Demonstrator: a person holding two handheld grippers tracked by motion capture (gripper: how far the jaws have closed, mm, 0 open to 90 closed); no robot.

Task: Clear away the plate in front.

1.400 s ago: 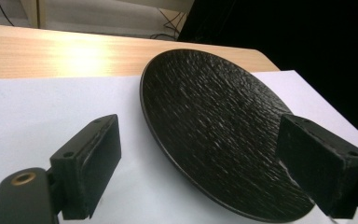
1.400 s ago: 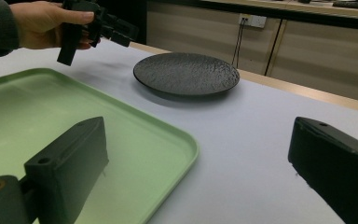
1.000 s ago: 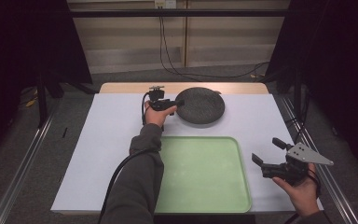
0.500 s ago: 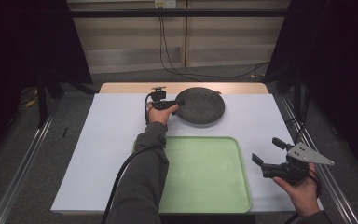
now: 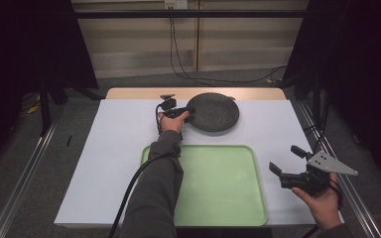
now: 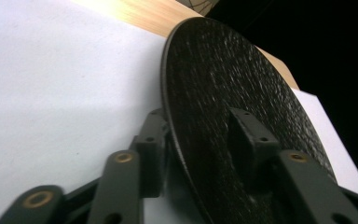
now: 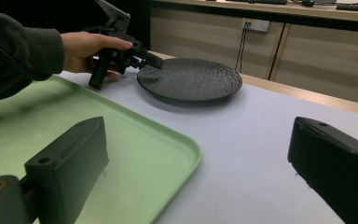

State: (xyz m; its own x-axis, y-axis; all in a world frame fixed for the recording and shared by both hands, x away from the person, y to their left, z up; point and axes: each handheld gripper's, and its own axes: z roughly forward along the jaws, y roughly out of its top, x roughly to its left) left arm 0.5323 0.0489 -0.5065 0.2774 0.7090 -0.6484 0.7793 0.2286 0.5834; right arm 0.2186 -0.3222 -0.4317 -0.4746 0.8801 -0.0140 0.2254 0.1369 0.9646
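High view: fixed above the near side, looking forward and down over the whole table. Left gripper view: very close and low, tilted, looking along its jaws at the black plate. Right gripper view: low over the table's near right part, facing across the green tray toward the far side. All three views share the plate.

A lab-type recording station. The white-covered wooden bench stands between black curtains and floor rails. Black cables hang from a wall socket.
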